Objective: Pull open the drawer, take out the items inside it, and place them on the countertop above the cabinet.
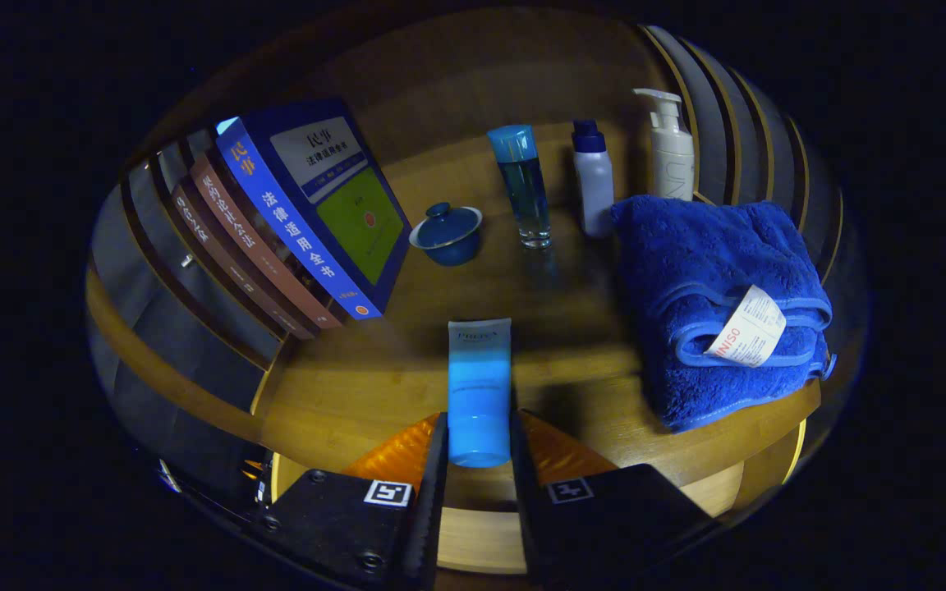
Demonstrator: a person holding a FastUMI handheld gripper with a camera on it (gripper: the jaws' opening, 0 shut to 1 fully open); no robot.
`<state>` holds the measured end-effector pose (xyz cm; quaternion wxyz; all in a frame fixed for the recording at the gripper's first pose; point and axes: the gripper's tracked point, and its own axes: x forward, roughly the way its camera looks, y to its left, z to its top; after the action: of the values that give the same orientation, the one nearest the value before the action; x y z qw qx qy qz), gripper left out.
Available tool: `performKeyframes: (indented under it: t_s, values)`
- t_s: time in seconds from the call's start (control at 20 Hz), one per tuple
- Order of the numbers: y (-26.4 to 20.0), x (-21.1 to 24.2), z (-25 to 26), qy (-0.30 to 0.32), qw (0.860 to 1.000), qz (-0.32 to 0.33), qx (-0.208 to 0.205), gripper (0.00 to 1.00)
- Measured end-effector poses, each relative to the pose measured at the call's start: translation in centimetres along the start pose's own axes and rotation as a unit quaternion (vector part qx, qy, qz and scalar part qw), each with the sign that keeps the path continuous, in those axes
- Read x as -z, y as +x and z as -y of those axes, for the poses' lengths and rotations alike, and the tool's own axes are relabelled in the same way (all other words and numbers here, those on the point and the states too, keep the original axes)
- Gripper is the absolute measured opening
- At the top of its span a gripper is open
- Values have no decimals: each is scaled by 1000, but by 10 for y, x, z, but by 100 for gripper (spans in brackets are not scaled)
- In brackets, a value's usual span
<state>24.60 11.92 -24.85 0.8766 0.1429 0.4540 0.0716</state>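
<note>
Pinching a light blue squeeze tube (479, 392) between its two fingers, the tool (479, 447) holds the tube by its rounded cap end, with the flat crimped end pointing ahead over the wooden worktop (374, 369). Both fingers press against the tube's sides, and the tube lies along the line of the fingers, low over the worktop's front part; whether it touches the wood cannot be told.

Beyond the tube, a small dark blue lidded ceramic cup (446, 233) sits on the worktop. Just to the right of it stands a tall clear bottle with a blue cap (524, 185), then a short pale bottle with a dark blue cap (592, 176), then a white pump bottle (670, 144) farthest back, all upright and close in a row.

A folded, thick blue towel with a white label (719, 287) lies to the right of the fingers, just in front of the pump bottle. To the left, a row of books, the nearest a large blue volume (317, 205), leans to one side.
</note>
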Motion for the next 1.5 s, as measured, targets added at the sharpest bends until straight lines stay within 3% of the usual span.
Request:
performKeyframes:
  t_s: [0.2, 0.35, 0.65, 0.85, 1.0, 1.15, 1.5]
  values:
    - [-8, -4, 5, -2, 1000, 7, 4, 88]
    - [-26, -4, 5, -4, 1000, 20, -3, 100]
    - [-110, 3, -1, -15, 993, 113, -16, 99]
    - [-163, 36, -10, -3, 984, 176, -33, 99]
    - [-188, 70, -7, -23, 973, 228, -20, 99]
    - [-193, 123, 0, -60, 967, 248, 0, 99]
    - [-163, 199, 26, -7, 974, 224, 14, 99]
